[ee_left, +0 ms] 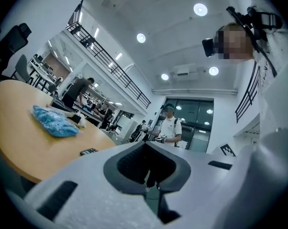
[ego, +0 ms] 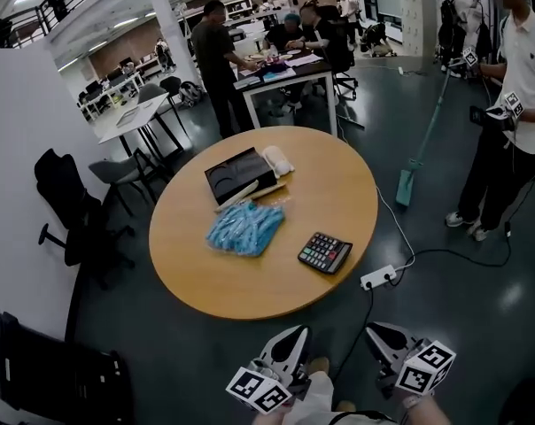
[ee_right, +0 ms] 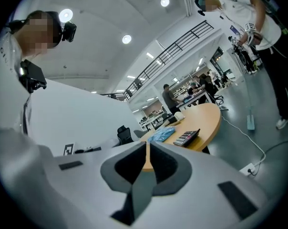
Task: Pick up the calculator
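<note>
The black calculator point(ego: 325, 252) with coloured keys lies flat near the round wooden table's point(ego: 250, 282) front right edge. It also shows in the left gripper view as the calculator point(ee_left: 88, 151) and in the right gripper view as the calculator point(ee_right: 187, 137). Both grippers hang below the table's near edge, close to my body and apart from the calculator. The left gripper point(ego: 294, 333) point(ee_left: 149, 173) is shut and empty. Beside it, the right gripper point(ego: 378, 330) point(ee_right: 146, 168) is also shut with nothing held.
A blue plastic bag point(ego: 245, 227) lies mid-table, with a black tray point(ego: 241, 175), a white roll point(ego: 278, 160) and a wooden stick behind it. A white power strip point(ego: 379, 277) with cable lies on the floor. A person point(ego: 515, 104) stands at right; black chairs point(ego: 68, 206) stand at left.
</note>
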Demonstrator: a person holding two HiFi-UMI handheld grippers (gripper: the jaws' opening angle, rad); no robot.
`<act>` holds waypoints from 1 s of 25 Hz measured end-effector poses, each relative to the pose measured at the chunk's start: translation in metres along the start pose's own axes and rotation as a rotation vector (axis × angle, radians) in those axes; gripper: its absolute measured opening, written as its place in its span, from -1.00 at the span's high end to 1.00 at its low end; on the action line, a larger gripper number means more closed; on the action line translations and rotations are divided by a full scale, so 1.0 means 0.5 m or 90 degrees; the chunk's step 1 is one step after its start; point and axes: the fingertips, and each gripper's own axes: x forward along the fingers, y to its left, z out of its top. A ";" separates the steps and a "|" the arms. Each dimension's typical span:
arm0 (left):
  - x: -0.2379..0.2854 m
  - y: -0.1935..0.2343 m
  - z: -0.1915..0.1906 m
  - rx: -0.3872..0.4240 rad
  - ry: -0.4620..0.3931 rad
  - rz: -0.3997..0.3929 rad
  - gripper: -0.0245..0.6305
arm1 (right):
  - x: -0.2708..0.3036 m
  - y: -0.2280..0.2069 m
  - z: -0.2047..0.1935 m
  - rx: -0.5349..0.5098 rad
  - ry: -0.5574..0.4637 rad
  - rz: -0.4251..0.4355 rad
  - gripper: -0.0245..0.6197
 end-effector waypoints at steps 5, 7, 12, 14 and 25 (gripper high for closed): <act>0.065 0.102 0.030 0.009 0.006 0.008 0.91 | 0.113 -0.046 0.011 0.014 0.036 -0.013 0.89; 0.086 0.140 0.025 0.007 0.013 0.013 0.91 | 0.152 -0.070 0.002 0.021 0.054 -0.023 0.89; 0.136 0.198 0.019 -0.011 0.030 0.005 0.91 | 0.228 -0.137 -0.010 0.073 0.078 -0.055 0.89; 0.154 0.223 0.016 -0.017 0.037 0.000 0.91 | 0.257 -0.169 -0.018 0.102 0.083 -0.073 0.88; 0.241 0.340 0.030 -0.032 0.039 -0.010 0.91 | 0.369 -0.344 -0.071 0.278 0.117 -0.164 0.42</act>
